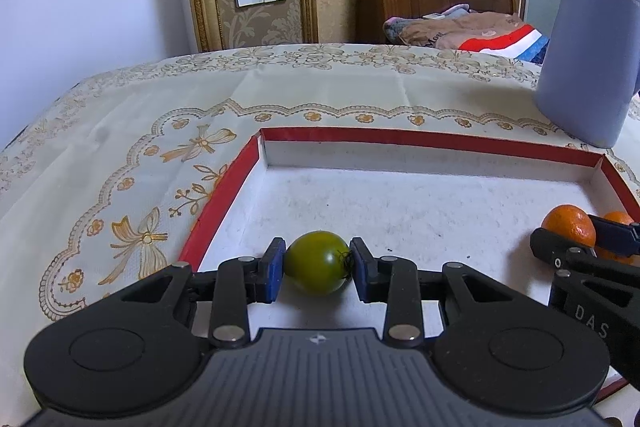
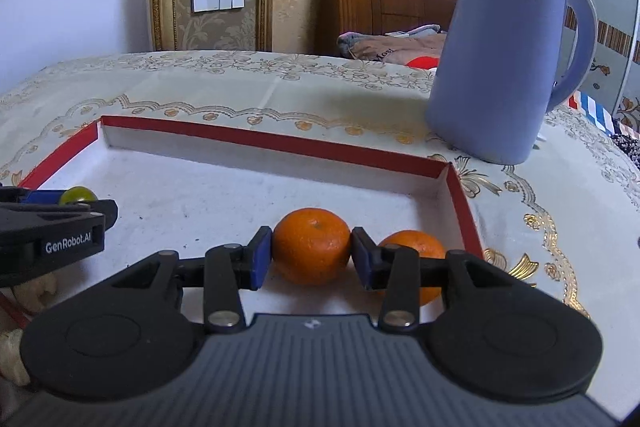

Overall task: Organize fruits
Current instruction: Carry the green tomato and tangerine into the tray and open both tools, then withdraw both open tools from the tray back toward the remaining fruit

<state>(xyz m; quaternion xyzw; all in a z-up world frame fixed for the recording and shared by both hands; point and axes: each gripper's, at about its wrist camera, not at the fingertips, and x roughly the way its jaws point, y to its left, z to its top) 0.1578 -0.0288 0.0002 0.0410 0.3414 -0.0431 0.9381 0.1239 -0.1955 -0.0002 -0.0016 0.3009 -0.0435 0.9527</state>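
Note:
A shallow red-edged box with a white floor lies on the tablecloth. My left gripper is shut on a green tomato, low over the box's near left part; the tomato also shows in the right wrist view. My right gripper is shut on an orange tangerine near the box's right wall. A second tangerine lies on the box floor just right of it, partly behind the right finger.
A tall lavender kettle stands on the table behind the box's far right corner. The patterned tablecloth stretches left of the box to the table edge. A wooden headboard and bedding sit beyond the table.

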